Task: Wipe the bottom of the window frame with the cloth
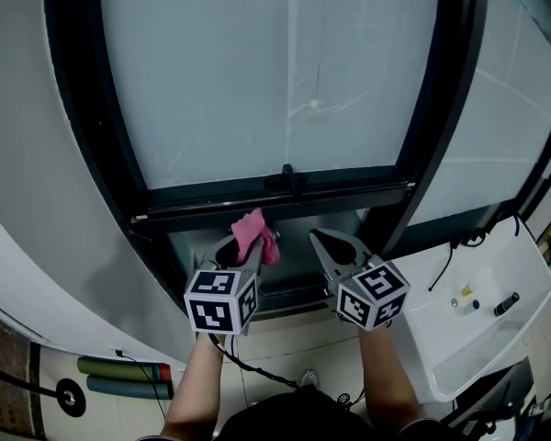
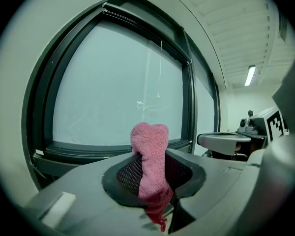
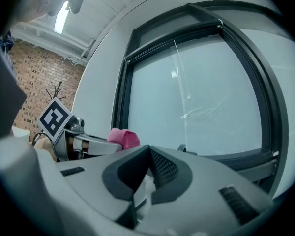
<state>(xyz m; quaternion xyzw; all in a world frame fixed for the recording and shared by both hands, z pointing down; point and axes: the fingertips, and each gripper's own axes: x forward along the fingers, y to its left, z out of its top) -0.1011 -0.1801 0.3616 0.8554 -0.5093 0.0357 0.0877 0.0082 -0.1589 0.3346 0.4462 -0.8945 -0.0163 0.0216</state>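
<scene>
left gripper (image 1: 242,250) — clamps pink cloth (image 2: 150,156) | right gripper (image 3: 148,151) — closed | window frame (image 1: 211,211) ahead

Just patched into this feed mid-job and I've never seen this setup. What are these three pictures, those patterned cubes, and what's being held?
There is no robot: a person holds a two-jaw gripper in each hand, and the patterned cubes are part of those grippers. The head view comes from a camera on the person's head, looking down at the window. The other two views come from cameras riding on each gripper, looking along its jaws. The left gripper is shut on a pink cloth, raised near the window frame's dark bottom rail. The right gripper is shut and empty. A white basin stands at the right.
</scene>
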